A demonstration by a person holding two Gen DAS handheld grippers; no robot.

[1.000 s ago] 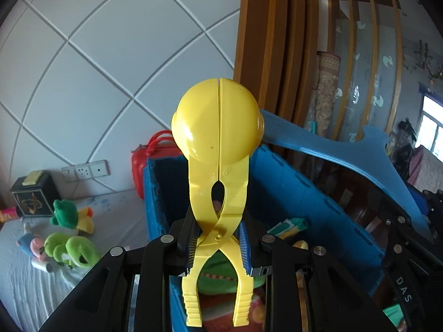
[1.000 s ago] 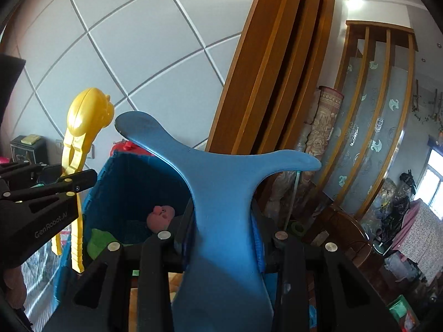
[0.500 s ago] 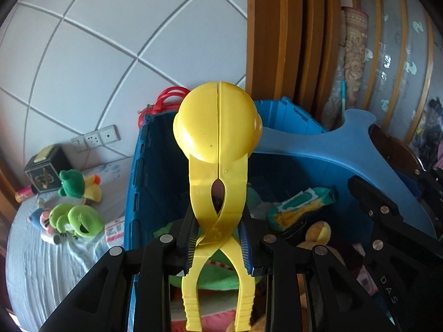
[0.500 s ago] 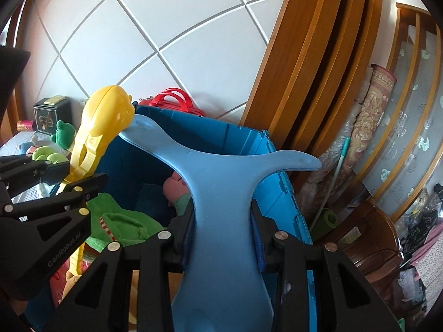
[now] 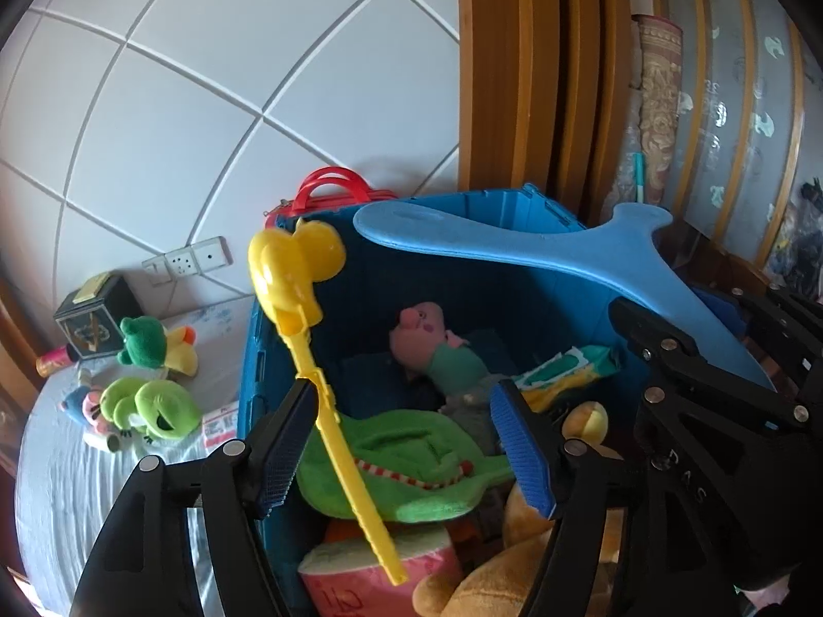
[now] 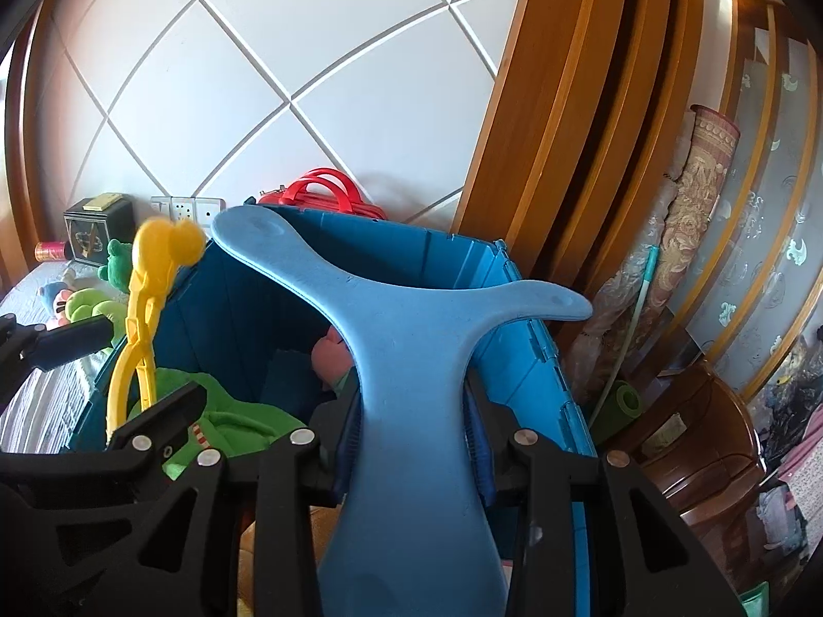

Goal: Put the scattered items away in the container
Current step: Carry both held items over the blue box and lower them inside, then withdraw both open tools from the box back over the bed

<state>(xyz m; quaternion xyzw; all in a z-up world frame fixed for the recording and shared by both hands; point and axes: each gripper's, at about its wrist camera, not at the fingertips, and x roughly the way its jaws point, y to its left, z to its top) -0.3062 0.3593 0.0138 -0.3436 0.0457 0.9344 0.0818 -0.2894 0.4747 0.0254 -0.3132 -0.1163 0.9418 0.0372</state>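
Your left gripper [image 5: 401,442] is opening above the blue container [image 5: 519,205] to shed the yellow tongs toy [image 5: 314,355], which tilts free between the pads, while your right gripper [image 6: 411,447], jaws starting to part, still brackets the blue foam piece [image 6: 411,385] over the same bin.

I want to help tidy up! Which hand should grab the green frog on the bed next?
Left. The left gripper's jaws are opening, the yellow toy loose over the bin, and the frog lies on its side. The right gripper, just opening, has the blue board between its jaws.
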